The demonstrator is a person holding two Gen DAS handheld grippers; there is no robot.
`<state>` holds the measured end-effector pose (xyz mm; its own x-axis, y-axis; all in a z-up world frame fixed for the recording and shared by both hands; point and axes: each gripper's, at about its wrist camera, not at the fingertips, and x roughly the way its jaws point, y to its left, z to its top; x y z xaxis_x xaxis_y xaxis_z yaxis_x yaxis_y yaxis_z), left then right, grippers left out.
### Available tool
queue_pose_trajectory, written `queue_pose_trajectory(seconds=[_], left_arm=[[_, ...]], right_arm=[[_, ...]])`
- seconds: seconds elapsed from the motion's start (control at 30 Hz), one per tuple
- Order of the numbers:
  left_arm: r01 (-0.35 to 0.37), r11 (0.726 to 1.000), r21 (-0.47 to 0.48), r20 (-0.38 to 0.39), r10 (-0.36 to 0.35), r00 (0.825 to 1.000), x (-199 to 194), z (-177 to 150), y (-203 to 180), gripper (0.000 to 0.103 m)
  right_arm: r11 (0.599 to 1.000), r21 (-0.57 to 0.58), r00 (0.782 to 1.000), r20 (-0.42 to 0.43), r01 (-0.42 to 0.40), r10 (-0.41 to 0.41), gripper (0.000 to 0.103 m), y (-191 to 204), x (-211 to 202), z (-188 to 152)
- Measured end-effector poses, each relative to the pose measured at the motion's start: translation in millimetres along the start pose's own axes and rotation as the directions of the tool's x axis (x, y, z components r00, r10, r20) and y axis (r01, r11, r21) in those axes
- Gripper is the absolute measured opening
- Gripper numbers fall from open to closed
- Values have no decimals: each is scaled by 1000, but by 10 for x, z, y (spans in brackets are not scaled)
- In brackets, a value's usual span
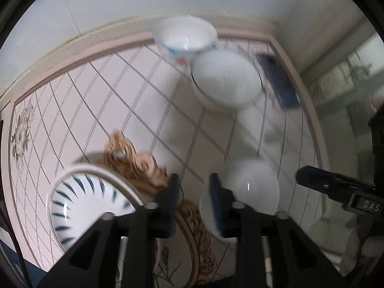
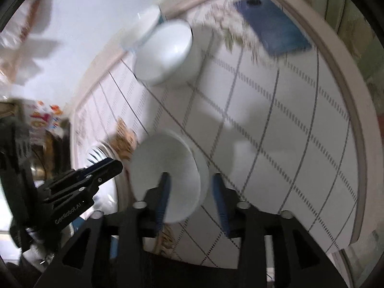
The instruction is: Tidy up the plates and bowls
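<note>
A plate with blue dashes (image 1: 79, 206) lies at the lower left of the left wrist view; its edge shows in the right wrist view (image 2: 100, 152). A plain white bowl (image 1: 242, 192) sits just right of my left gripper (image 1: 194, 192), which is open and empty. In the right wrist view this bowl (image 2: 165, 177) has its rim between the fingers of my right gripper (image 2: 189, 192), which is open around it. A second white bowl (image 1: 225, 79) (image 2: 165, 52) and a patterned bowl (image 1: 184, 38) (image 2: 144, 28) stand at the far edge.
The table (image 1: 96, 100) has a pink grid pattern with a raised rim. A blue phone (image 1: 280, 81) (image 2: 271, 26) lies near the far right corner. A white wall is behind the table. The right gripper's body (image 1: 340, 189) shows at right.
</note>
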<state>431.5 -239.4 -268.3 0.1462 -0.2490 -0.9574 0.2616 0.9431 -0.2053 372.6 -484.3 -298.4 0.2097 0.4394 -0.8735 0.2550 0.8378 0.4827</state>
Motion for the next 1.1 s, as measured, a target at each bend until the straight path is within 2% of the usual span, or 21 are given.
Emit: queue_pose_trajectory(seconds=[0.1,0.27,0.33,0.47,0.57,0.63,0.67,0.7,1.1], left_arm=[[11,998,-60,10,-11,1000,55,354,128,31],[33,993,-117,6,-33,999,279,875,197,31],[57,990,-132,-13,-59,998,420,1046,187,31],[51,992,-118,-54,-58,997,665,1230,130,31],[45,994,-102,-94,-55,994,867,1308,74,31],[40,995,-89,-95,-48,994,941,1323,35,28],[37,997,-74,-88,-43,995,957,1324,8,18],[24,998,-59,-86,-29,996,968,1321,-18,18],[14,999,-31,-38,-15,999,845,1152,-113,18]], right_arm=[[999,3,998,39,-47,47,54,0,-79,285],[999,12,995,86,-43,42,54,-14,51,702],[997,38,994,91,-63,60,55,-25,159,882],[997,58,993,103,-58,51,54,-20,353,1124],[997,68,995,96,-44,38,52,-33,507,1248],[996,72,995,89,-46,40,34,-61,588,1301],[997,70,996,83,-32,26,21,-63,633,1326],[998,63,996,86,-15,9,15,-58,642,1324],[1000,26,996,87,16,-19,13,16,596,1247]])
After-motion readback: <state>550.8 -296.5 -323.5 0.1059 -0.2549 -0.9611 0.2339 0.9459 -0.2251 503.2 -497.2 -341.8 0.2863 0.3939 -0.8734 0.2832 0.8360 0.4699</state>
